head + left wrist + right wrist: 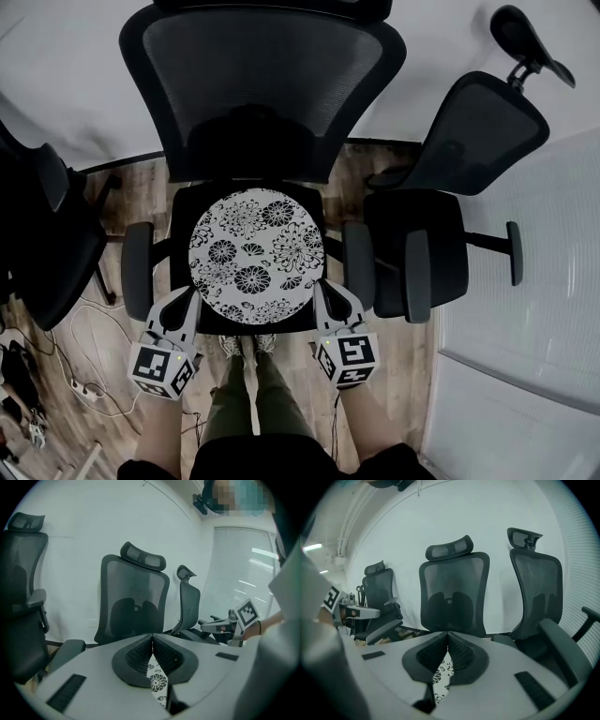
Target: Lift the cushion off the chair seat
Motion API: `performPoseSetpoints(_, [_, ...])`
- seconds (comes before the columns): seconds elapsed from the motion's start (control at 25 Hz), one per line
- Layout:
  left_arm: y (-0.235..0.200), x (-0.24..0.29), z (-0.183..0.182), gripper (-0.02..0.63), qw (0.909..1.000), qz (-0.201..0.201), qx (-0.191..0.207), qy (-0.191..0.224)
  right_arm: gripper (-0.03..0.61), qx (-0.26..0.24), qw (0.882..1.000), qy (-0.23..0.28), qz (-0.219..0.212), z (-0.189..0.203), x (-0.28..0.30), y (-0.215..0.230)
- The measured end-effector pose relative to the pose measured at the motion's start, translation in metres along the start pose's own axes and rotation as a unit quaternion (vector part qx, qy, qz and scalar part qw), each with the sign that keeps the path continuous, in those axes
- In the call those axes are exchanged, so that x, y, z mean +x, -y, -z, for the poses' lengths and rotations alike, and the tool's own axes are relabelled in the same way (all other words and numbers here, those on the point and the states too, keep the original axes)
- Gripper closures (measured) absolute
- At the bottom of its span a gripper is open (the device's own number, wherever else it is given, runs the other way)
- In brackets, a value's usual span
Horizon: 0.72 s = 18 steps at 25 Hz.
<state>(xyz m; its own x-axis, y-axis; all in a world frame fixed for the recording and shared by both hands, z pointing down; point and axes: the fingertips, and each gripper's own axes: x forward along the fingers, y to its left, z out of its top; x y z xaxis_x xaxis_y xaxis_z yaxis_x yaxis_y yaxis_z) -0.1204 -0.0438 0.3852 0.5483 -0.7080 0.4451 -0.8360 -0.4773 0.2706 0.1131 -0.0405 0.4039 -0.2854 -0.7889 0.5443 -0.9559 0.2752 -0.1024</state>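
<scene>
Zero progress on lift. Seeing cushion (255, 255) flat on chair seat (181, 211), left gripper (190, 296) and right gripper (322, 288) at seat's front edge, both jaws together, clamping nothing. To do: open, grab, raise.

Right gripper (447, 632) jaws closed together, floral cushion (439, 674) perhaps just beneath, mesh chair (452, 592) beyond

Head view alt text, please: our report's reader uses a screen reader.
Seen from above, a round black-and-white floral cushion lies on a black mesh office chair, its near edge pinched by the left gripper and right gripper. More black chairs stand either side.
</scene>
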Motion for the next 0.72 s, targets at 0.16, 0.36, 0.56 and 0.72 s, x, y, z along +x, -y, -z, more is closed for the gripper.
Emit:
performPoseSetpoints(0.16, [-0.003, 0.007, 0.009, 0.603, 1.0, -0.001, 0.0, -0.005, 0.56, 0.001, 1.0, -0.004, 0.002, 0.008, 0.006, 0.004])
performPoseSetpoints(0.36, [-0.006, 0.016, 0.014, 0.602, 0.9999, 0.004, 0.005, -0.011, 0.56, 0.008, 1.0, -0.009, 0.008, 0.017, 0.012, 0.011])
performPoseSetpoints(0.56, [-0.011, 0.023, 0.021, 0.602, 0.9999, 0.004, 0.003, -0.013, 0.56, 0.013, 1.0, -0.015, 0.011, 0.026, 0.019, 0.015])
performPoseSetpoints(0.72, [-0.014, 0.028, 0.03, 0.601, 0.9999, 0.004, -0.002, -0.016, 0.56, 0.013, 1.0, -0.02, 0.014, 0.035, 0.025, 0.017])
